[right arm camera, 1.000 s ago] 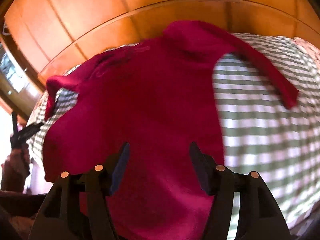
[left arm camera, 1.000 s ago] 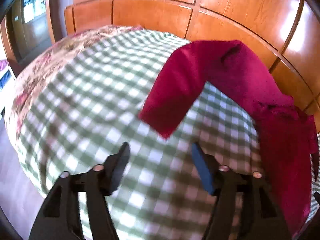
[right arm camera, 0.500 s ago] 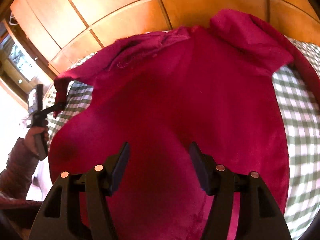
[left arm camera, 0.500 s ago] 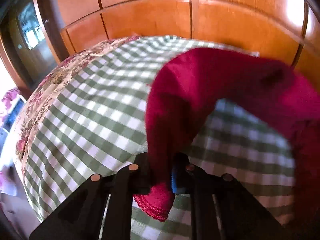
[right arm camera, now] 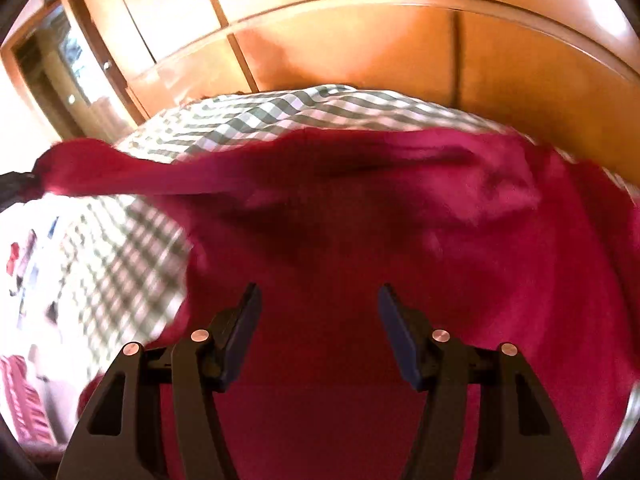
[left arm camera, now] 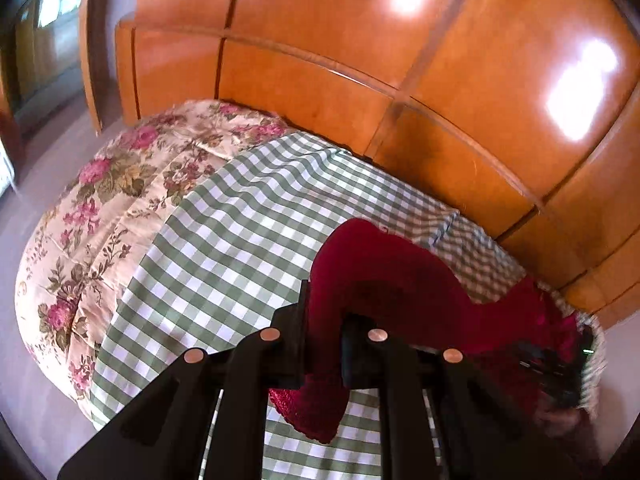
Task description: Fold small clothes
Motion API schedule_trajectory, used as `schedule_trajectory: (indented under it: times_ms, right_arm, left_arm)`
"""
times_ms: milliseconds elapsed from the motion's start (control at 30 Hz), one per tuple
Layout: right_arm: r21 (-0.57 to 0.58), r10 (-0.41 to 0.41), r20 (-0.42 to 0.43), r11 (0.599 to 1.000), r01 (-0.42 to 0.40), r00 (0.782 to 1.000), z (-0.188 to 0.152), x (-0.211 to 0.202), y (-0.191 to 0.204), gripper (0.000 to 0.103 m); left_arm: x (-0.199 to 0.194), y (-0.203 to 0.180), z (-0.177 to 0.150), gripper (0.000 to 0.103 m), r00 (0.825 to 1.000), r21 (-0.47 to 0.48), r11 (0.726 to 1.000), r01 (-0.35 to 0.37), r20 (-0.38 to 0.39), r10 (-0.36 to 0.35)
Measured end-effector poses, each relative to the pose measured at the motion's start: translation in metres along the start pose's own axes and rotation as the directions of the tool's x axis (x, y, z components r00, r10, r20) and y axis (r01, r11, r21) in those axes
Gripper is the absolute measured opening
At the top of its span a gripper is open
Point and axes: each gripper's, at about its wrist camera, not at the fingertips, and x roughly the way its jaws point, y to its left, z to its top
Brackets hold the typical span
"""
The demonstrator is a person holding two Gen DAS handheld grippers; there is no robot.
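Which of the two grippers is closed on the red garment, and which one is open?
The left gripper is closed on the red garment's sleeve, cloth pinched between its fingers. The right gripper is open, fingers wide apart above the red garment, holding nothing.

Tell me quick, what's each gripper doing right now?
Left gripper: closed on the red garment's sleeve.
Right gripper: open, holding nothing, over the red garment.
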Motion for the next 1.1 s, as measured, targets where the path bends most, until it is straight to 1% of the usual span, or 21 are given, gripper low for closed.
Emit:
schedule_trajectory:
  times_ms: [67, 167, 233, 300, 367, 400, 433, 467, 500, 533, 567, 633, 733, 800, 900, 967, 1100]
  right_arm:
    - [0.018, -0.043, 0.016, 0.999, 0.043, 0.999, 0.025, 0.017, -0.004, 0.057]
    - [0.111, -0.115, 0.075, 0.988, 0.107, 0.991, 0.066, 0.031, -0.021, 0.057]
    - [0.163, -0.150, 0.107, 0.978, 0.132, 0.983, 0.079, 0.030, -0.032, 0.057]
    - [0.193, -0.165, 0.125, 0.971, 0.139, 0.978, 0.081, 0.025, -0.041, 0.057]
    - [0.208, -0.165, 0.132, 0.969, 0.136, 0.977, 0.074, 0.016, -0.050, 0.057]
    - [0.213, -0.167, 0.131, 0.968, 0.137, 0.977, 0.071, 0.013, -0.053, 0.057]
    - [0.218, -0.165, 0.126, 0.967, 0.135, 0.978, 0.065, 0.010, -0.056, 0.058]
    - [0.221, -0.161, 0.121, 0.966, 0.132, 0.980, 0.060, 0.007, -0.059, 0.060]
    - [0.225, -0.157, 0.118, 0.966, 0.128, 0.980, 0.051, 0.003, -0.061, 0.062]
    - [0.232, -0.157, 0.116, 0.964, 0.127, 0.981, 0.042, -0.001, -0.063, 0.062]
    - [0.243, -0.150, 0.109, 0.962, 0.120, 0.983, 0.033, -0.004, -0.065, 0.062]
    - [0.259, -0.137, 0.104, 0.960, 0.106, 0.985, 0.018, -0.011, -0.068, 0.062]
    - [0.267, -0.124, 0.100, 0.959, 0.093, 0.987, -0.001, -0.016, -0.059, 0.062]
    - [0.265, -0.110, 0.105, 0.961, 0.079, 0.988, -0.011, -0.020, -0.052, 0.062]
    - [0.247, -0.082, 0.108, 0.967, 0.053, 0.991, -0.026, -0.028, -0.036, 0.062]
    - [0.229, -0.062, 0.103, 0.973, 0.037, 0.993, -0.033, -0.031, -0.024, 0.062]
    - [0.162, -0.034, 0.083, 0.987, 0.020, 0.996, -0.055, -0.041, 0.005, 0.062]
  left_arm:
    - [0.000, 0.010, 0.011, 0.010, 1.000, -0.053, 0.999, 0.011, -0.024, -0.012]
    - [0.007, 0.023, 0.023, 0.010, 0.998, -0.121, 0.992, 0.016, -0.054, -0.023]
    - [0.022, 0.038, 0.028, 0.011, 0.995, -0.200, 0.980, 0.012, -0.091, -0.031]
    - [0.039, 0.055, 0.028, 0.014, 0.990, -0.281, 0.960, 0.000, -0.138, -0.040]
    - [0.056, 0.070, 0.026, 0.020, 0.986, -0.332, 0.942, -0.048, -0.164, -0.008]
    - [0.062, 0.074, 0.025, 0.025, 0.985, -0.346, 0.936, -0.060, -0.172, 0.000]
    - [0.069, 0.081, 0.021, 0.040, 0.983, -0.378, 0.923, -0.073, -0.182, 0.003]
    - [0.073, 0.087, 0.017, 0.047, 0.983, -0.406, 0.909, -0.098, -0.182, 0.025]
    - [0.074, 0.091, 0.015, 0.053, 0.984, -0.416, 0.902, -0.119, -0.172, 0.050]
    - [0.073, 0.096, 0.013, 0.055, 0.984, -0.420, 0.896, -0.147, -0.155, 0.089]
    - [0.073, 0.101, 0.012, 0.057, 0.983, -0.426, 0.890, -0.160, -0.151, 0.105]
    - [0.068, 0.115, 0.008, 0.055, 0.983, -0.463, 0.870, -0.167, -0.140, 0.114]
    - [0.052, 0.130, 0.004, 0.056, 0.975, -0.466, 0.856, -0.224, -0.112, 0.194]
    - [0.046, 0.137, -0.003, 0.057, 0.979, -0.477, 0.855, -0.204, -0.106, 0.174]
    - [0.043, 0.136, -0.017, 0.057, 0.981, -0.453, 0.870, -0.193, -0.095, 0.169]
    - [0.053, 0.135, -0.025, 0.057, 0.987, -0.448, 0.880, -0.160, -0.091, 0.133]
    - [0.083, 0.127, -0.027, 0.057, 0.994, -0.464, 0.880, -0.104, -0.076, 0.077]
